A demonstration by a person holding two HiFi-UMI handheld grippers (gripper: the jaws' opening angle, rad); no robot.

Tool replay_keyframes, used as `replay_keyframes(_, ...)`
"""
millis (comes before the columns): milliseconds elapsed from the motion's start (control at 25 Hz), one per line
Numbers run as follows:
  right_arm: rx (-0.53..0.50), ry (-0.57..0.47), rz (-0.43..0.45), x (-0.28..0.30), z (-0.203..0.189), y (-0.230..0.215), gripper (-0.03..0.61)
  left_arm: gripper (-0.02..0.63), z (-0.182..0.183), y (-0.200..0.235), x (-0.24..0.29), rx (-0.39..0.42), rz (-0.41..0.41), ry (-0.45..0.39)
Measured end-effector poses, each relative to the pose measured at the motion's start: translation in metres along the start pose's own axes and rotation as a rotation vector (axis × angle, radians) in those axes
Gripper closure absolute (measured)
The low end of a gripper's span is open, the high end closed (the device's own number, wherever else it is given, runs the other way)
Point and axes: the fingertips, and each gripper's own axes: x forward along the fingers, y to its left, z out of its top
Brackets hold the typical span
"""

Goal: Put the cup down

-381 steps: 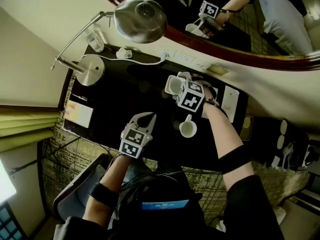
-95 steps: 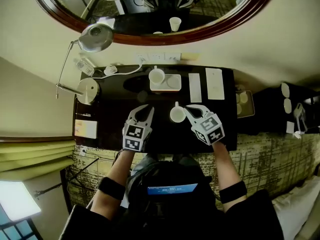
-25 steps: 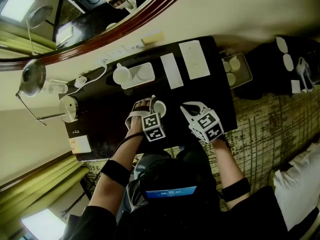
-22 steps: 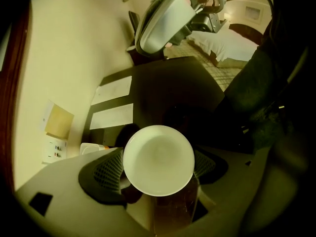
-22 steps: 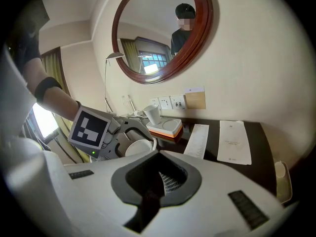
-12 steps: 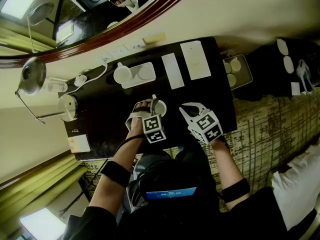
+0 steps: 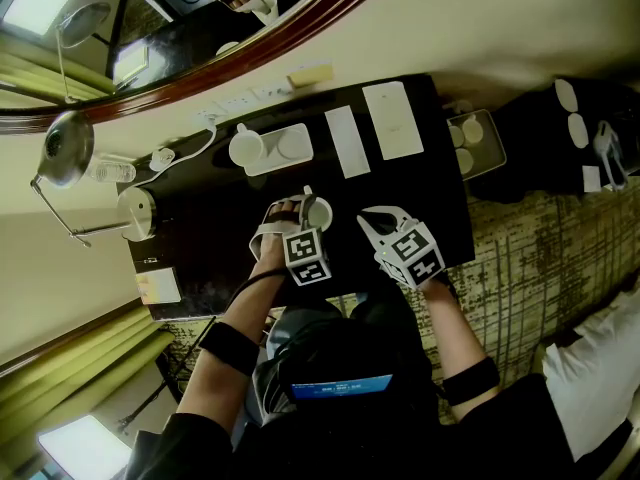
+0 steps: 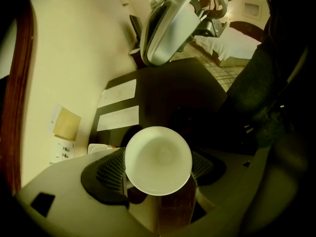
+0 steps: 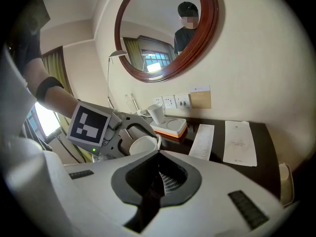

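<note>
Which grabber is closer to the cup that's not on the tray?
Left. The left gripper has just been closing its jaws on the cup, pads against its sides. The right gripper, shut and empty, sits beside it, not touching.

The cup (image 7: pixel 318 213) is over the middle of the desk (image 7: pixel 212 238), near its front edge; whether its base rests on the surface cannot be determined. Behind it, by the wall, lies a tray (image 7: pixel 292 146) with a second cup (image 7: pixel 244 148) on its left part. Right of the tray, two paper sheets (image 7: pixel 347 141) lie side by side. The lamp base (image 7: pixel 135 213) stands at the desk's left end. The mirror (image 7: pixel 180 18) hangs on the wall behind.
</note>
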Motion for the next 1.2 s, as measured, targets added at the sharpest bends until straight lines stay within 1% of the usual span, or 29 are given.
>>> replay_keyframes(160,-0.007,-0.005,0.011,0.001,0.005,0.004,0.572,0.235,0.000,0.015,-0.005,0.007,0.029,0.000)
replay_keyframes(360,-0.024,-0.006,0.049,0.007,0.014,0.015,0.574,0.235,0.000,0.043,-0.013,0.023,0.065,-0.001)
replay_keyframes(560,-0.060,-0.006,0.097,0.014,0.028,0.029,0.572,0.235,-0.002,0.082,-0.022,0.059,0.107,0.004)
replay_keyframes(800,-0.096,-0.015,0.131,0.029,0.050,0.037,0.572,0.235,-0.004,0.129,-0.032,0.107,0.158,0.018)
replay_keyframes(1040,-0.147,-0.032,0.171,0.043,0.079,0.049,0.574,0.235,-0.008,0.160,-0.029,0.125,0.163,0.018)
replay_keyframes(1200,-0.158,-0.019,0.185,0.052,0.084,0.050,0.572,0.235,-0.015,0.176,-0.025,0.126,0.159,0.022)
